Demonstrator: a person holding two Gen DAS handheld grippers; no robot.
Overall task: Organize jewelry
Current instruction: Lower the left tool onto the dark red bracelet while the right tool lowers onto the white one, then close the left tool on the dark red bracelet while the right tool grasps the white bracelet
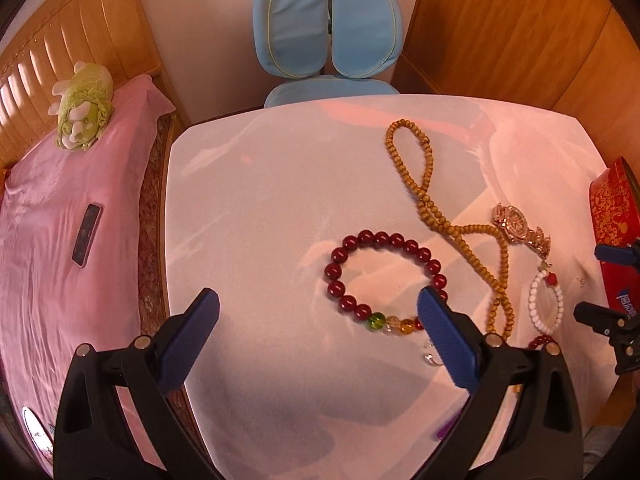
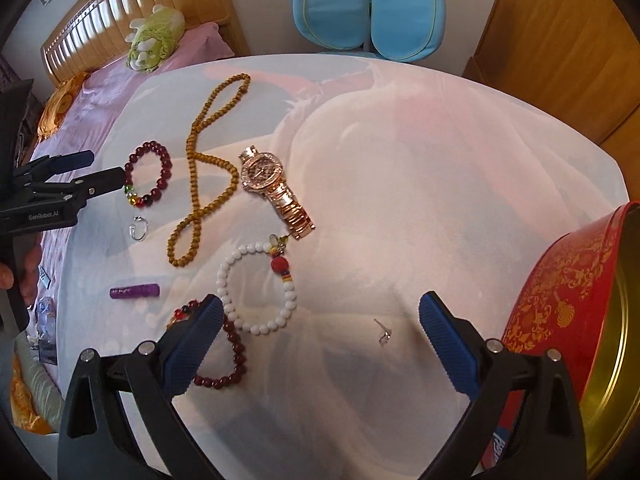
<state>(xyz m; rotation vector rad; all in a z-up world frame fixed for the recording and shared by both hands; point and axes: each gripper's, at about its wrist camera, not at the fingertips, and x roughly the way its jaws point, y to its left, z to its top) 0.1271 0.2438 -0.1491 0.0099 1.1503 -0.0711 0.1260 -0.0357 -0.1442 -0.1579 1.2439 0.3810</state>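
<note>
Left wrist view: the left gripper [image 1: 318, 308], jaws spread wide and empty, hovers beside the red bead bracelet [image 1: 384, 276] on the white table [image 1: 256, 208]. The right gripper [image 2: 322, 312], equally wide, faces the white bracelet [image 2: 256, 288]; the red tin [image 2: 568, 304] stands right. Advisably, straddle one strand of beads, then close gently.

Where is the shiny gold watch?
In the right wrist view the watch lies left of centre on the white table, beside the brown bead necklace and just above the white bead bracelet.
</note>
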